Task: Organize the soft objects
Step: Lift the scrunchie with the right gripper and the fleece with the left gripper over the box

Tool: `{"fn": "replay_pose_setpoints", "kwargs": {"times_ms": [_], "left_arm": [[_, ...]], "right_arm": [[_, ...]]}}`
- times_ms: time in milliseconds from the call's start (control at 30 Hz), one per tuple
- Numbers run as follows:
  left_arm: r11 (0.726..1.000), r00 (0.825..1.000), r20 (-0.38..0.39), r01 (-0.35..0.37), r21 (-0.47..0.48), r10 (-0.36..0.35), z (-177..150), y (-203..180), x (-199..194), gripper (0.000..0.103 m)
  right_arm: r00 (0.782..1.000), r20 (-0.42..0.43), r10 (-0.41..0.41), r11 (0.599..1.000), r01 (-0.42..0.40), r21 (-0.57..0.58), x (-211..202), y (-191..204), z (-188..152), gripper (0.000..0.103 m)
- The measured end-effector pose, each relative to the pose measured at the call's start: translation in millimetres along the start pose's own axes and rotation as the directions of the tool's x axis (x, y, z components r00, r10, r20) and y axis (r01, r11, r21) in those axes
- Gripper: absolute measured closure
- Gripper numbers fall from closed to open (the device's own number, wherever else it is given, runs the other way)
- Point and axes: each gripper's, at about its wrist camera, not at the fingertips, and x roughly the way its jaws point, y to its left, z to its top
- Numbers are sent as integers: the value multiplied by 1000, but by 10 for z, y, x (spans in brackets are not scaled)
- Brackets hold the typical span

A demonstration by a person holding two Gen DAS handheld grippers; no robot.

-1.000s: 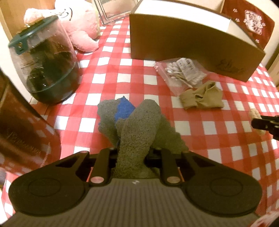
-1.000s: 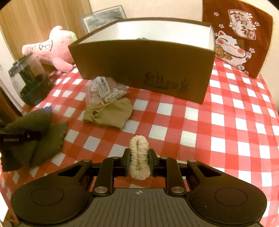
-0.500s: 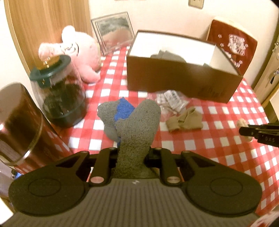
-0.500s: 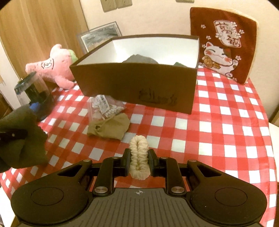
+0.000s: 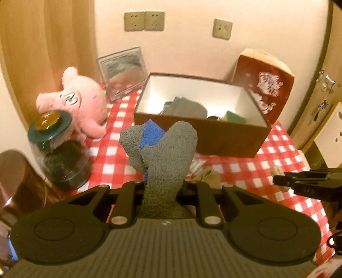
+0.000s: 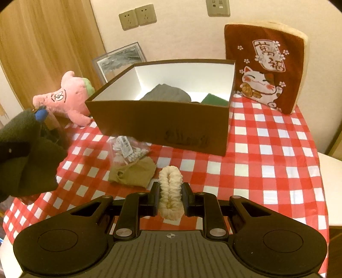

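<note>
From the left wrist camera, a table under a red-and-white checked cloth [image 5: 275, 154] stretches ahead to a cream wall with beige socket plates [image 5: 144, 21]. The left gripper [image 5: 163, 189] pinches a fuzzy grey sock with a blue patch [image 5: 164, 154], which stands up between its fingers, lifted off the cloth. Straight beyond it sits an open brown cardboard box with a white inside [image 5: 215, 136], holding folded grey and green fabric. To the gripper's left stand a glass jar with a dark green lid [image 5: 55, 147] and a pink plush pig [image 5: 81, 102].

From the right wrist camera, the right gripper [image 6: 170, 202] is clamped on a cream ribbed scrunchie [image 6: 170, 192], held above the checked cloth. Just ahead and left lie a crumpled tan stocking [image 6: 132, 174] and a clear bag of cotton swabs [image 6: 128, 148]; the box lies beyond them. A maroon lucky-cat cushion [image 6: 263, 70] leans against the wall, far right.
</note>
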Motion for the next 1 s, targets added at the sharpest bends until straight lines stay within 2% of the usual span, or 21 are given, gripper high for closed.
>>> {"fn": "replay_pose_setpoints", "kwargs": {"times_ms": [233,600,1000], "left_arm": [[999,998,54,32,32,-34,274,-149,22,86],[995,985,156,68,78,-79,902,-322,149,86],[986,980,148,116,120,-134,1566,-394,720,86]], "right_arm": [[999,42,0,1000,0,-12,-78,-55,215,81],[990,141,8,1000,-5,-23,-94,-149,838,81],[980,197,7,999,3,-52,202,-196,1535,81]]}}
